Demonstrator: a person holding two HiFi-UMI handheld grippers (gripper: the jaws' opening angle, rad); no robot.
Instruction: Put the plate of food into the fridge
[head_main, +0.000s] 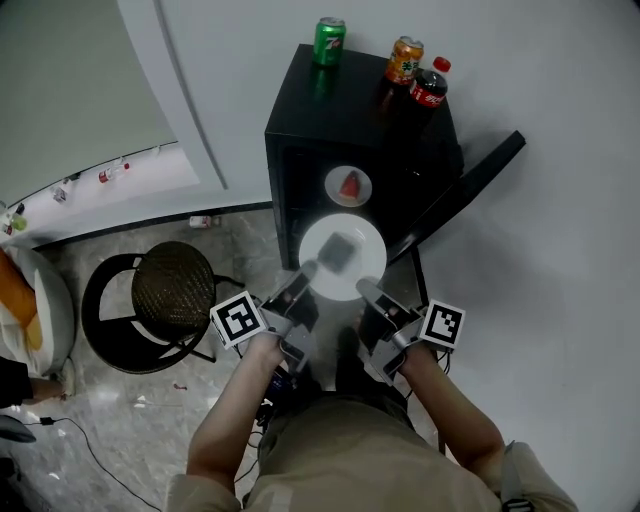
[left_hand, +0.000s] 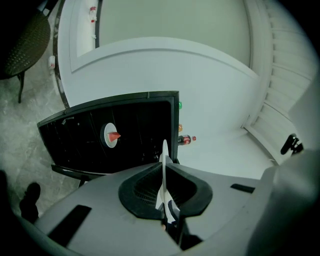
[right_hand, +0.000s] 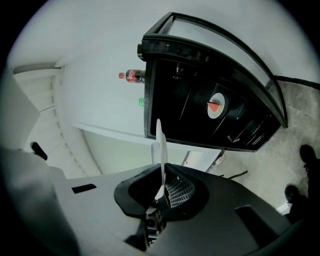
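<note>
Left claw (head_main: 305, 272) and right claw (head_main: 368, 290) each clamp the thin rim of the round white plate (head_main: 346, 286).

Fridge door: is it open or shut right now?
Open. The door is swung out to the side, and a small plate with red food shows inside the fridge.

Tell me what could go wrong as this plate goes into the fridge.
1. The plate is pinched only at its rim by the left gripper and the right gripper. Uneven motion could tilt it and slide the food off.
2. A small plate with a red slice already sits in the fridge, and the incoming plate may knock it.
3. It might clip the open door.
</note>
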